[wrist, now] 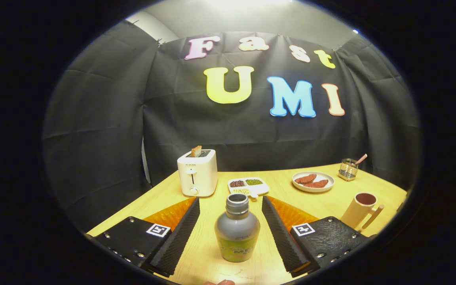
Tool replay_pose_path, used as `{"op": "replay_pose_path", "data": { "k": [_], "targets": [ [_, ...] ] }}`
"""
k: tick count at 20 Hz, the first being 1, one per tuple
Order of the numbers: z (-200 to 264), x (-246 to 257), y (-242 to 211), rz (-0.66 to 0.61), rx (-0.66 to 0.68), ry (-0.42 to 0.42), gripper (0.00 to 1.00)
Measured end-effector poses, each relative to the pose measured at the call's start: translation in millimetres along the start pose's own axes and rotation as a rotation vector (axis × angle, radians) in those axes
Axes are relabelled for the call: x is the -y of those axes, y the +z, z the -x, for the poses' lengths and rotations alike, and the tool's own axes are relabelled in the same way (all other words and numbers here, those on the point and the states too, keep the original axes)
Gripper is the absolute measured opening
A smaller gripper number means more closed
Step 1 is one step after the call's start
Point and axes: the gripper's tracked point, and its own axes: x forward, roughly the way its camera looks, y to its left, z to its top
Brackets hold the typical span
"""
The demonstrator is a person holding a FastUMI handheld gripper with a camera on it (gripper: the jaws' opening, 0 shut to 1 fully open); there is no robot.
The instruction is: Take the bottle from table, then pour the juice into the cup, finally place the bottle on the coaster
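At the lower centre of the frame, the bottle (237, 228) stands upright on the wooden table (323, 206), its cap off and its neck open. It sits between the two fingers of the gripper (230, 206), which are spread wide; a clear gap shows on each side of the bottle, and neither finger touches it. Orange panels lie behind the fingers on both sides. A fingertip (220, 282) shows at the very bottom of the frame, just below the bottle.

To the lower right, near the right finger, a cream cup (360, 210) with a handle stands upright on the table, its inside dark. It stands apart from the bottle.

Beyond the bottle, at centre frame, lies a small white divided tray (248, 186) holding dark, green and pale grains in separate compartments. Left of the tray stands a white toaster (197, 173) with a slice of toast (196, 151) sticking out of its slot. Right of the tray rests a white plate (313, 181) carrying two reddish-brown pieces of food. Further right, near the far edge of the table, a small wire holder (348, 168) contains a utensil with a pinkish handle, leaning to the right.
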Motion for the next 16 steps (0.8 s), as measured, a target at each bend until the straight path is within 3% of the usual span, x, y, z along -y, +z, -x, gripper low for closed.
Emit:
{"op": "replay_pose_path", "data": {
  "k": [16],
  "targets": [
    [-22,4,-89,0.051,-0.212,-0.032,0.97]
  ]
}}
